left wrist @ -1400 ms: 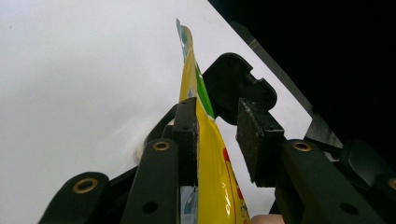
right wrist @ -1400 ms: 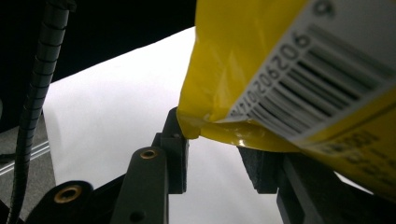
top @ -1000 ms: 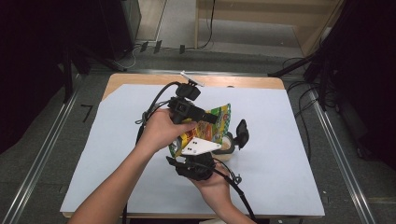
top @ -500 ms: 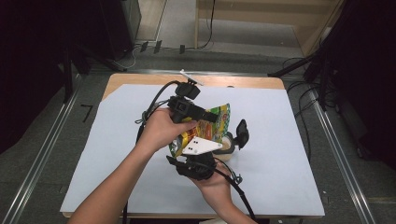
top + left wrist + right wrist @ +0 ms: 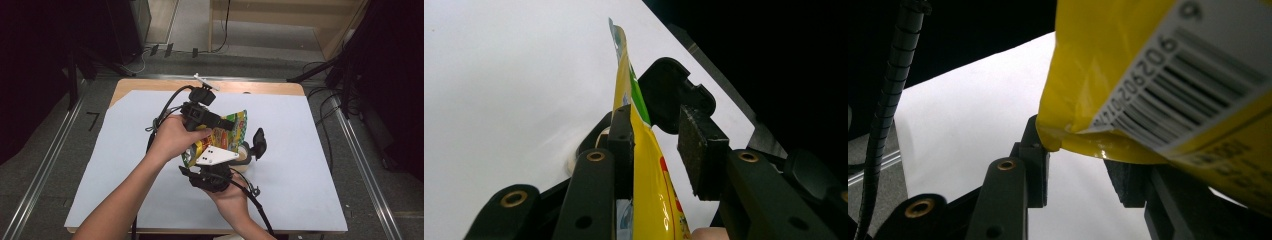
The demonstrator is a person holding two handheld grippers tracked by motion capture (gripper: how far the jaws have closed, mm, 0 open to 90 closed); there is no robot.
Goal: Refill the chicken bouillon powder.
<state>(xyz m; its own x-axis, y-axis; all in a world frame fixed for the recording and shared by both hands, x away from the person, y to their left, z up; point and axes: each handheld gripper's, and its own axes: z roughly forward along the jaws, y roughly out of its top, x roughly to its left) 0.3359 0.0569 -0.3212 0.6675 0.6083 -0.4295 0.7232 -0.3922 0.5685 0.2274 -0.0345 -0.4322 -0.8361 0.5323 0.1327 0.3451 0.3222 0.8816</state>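
Observation:
A yellow and green snack bag is held up over the white sheet between both hands. My left gripper reaches in from the left. In the left gripper view the bag stands edge-on between the jaws of the left gripper, resting against the left pad, while the right pad stays clear of it. My right gripper comes up from below. In the right gripper view the bag's barcoded bottom corner hangs over the open jaws of the right gripper.
A white sheet covers the wooden table. A pale round thing lies under the bag, by the right gripper's outer jaw. Cables trail from both grippers. Metal rails run along both sides of the table, with dark floor around them.

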